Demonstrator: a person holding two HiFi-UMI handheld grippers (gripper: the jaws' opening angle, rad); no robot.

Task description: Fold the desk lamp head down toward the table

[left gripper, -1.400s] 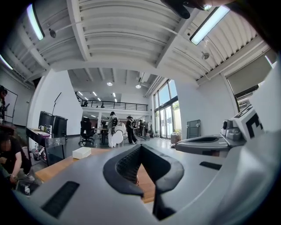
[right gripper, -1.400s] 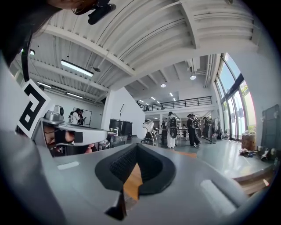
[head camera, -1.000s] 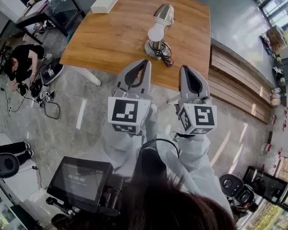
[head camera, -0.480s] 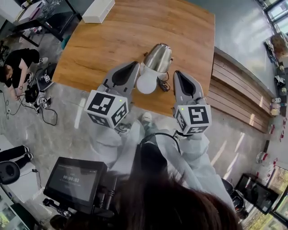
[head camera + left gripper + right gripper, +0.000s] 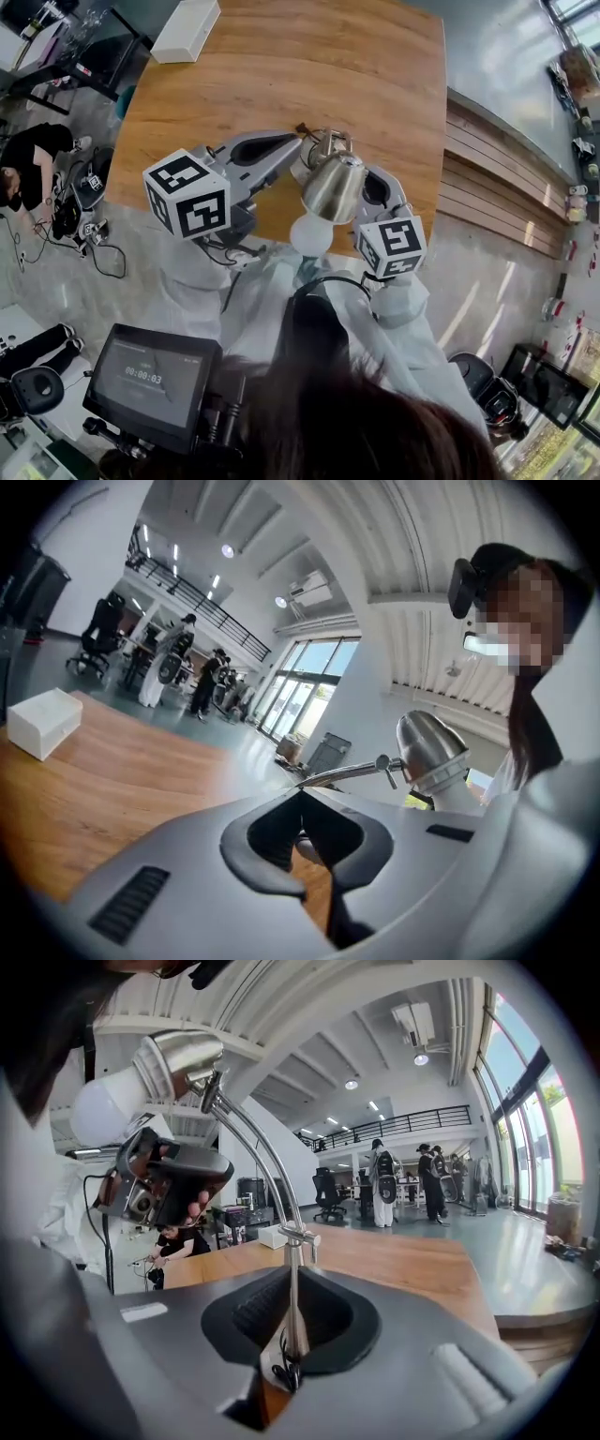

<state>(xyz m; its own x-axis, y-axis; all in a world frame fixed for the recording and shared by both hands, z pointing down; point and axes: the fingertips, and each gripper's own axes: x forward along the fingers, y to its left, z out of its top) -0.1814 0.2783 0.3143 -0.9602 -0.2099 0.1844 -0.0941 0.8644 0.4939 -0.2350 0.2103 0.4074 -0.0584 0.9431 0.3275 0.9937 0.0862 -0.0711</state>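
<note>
Two tools: left tool point(image 5: 298, 140) shut beside lamp point(image 5: 333, 185), right tool point(image 5: 292, 1275) opening around stem point(image 5: 296, 1314)

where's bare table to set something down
Bare wood runs from the white box at the far left corner across to the lamp, and along the far right edge of the table. It is crowded only at the near edge, round the lamp.

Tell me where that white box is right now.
In the head view, the white box sits upper left, on the wooden table's far left corner, well away from the lamp.
</note>
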